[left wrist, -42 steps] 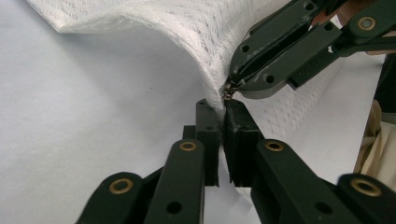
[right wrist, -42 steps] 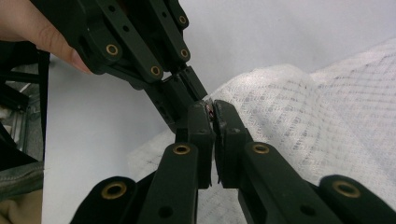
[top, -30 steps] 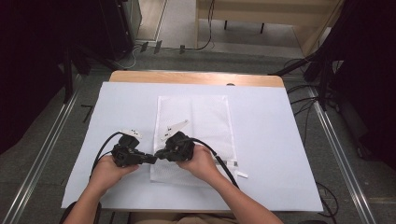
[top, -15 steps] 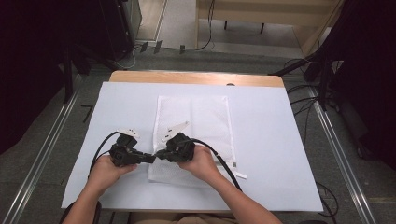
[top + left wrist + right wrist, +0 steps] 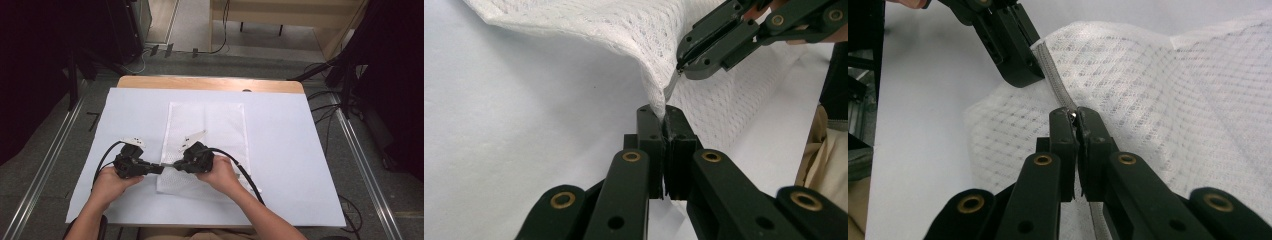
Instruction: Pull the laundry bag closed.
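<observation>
A white mesh bag point(image 5: 215, 125) lies flat in the middle of the white-covered table, its near left edge lifted. My left gripper point(image 5: 161, 168) comes in from the left and is shut on that raised edge; in the left gripper view the mesh point(image 5: 624, 30) is pinched between its jaws point(image 5: 664, 111). My right gripper point(image 5: 176, 165) faces it from the right, tips almost touching. In the right gripper view it point(image 5: 1074, 114) is shut on the small metal zipper pull, and the grey zipper point(image 5: 1053, 82) runs on to the left gripper point(image 5: 1033, 65).
A white sheet point(image 5: 300, 150) covers the table, with a wooden strip point(image 5: 210, 82) bare along the far edge. Black cables point(image 5: 245, 172) trail from both grippers toward the person. Metal rails point(image 5: 365, 170) and floor cables flank the table.
</observation>
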### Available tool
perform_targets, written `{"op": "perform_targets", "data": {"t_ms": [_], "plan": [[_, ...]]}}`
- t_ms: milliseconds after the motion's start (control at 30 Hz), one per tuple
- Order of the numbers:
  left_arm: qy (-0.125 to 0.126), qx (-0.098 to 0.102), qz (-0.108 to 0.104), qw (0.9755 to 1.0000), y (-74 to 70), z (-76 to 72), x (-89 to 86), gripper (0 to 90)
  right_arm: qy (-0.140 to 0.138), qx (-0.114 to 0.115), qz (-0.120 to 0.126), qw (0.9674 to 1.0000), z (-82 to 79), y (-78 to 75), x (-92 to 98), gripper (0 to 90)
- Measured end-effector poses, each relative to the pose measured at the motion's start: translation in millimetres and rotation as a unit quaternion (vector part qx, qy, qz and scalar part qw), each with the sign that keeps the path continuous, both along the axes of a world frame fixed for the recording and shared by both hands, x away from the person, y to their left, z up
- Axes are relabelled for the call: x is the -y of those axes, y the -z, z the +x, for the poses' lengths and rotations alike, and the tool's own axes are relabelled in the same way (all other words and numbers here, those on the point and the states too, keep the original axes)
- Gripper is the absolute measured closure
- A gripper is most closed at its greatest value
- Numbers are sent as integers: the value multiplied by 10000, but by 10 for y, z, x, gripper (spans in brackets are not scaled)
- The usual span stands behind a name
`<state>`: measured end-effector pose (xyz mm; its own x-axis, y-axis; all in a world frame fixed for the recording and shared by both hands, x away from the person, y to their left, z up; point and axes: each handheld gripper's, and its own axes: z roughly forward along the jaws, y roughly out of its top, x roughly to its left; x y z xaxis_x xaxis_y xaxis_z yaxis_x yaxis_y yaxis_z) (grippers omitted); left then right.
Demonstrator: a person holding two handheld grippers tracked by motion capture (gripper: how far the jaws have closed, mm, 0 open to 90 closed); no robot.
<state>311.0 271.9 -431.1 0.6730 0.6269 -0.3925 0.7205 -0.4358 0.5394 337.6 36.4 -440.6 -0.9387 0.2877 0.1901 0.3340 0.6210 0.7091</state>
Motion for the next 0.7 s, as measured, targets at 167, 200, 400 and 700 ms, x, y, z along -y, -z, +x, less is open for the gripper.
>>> {"op": "perform_targets", "data": {"t_ms": [167,200,400,700], "plan": [[6,66,-3,10000,-5,-2,-2,890,20,58,-6,10000,-11,1,5,884],[8,63,0,10000,-5,-2,-1,889,17,63,-7,10000,-9,0,9,884],[29,73,57,10000,-1,-5,7,889,-19,109,-68,9999,-18,1,36,884],[-49,117,5,9999,-8,-8,-14,888,8,83,-20,10000,1,14,154,883]]}}
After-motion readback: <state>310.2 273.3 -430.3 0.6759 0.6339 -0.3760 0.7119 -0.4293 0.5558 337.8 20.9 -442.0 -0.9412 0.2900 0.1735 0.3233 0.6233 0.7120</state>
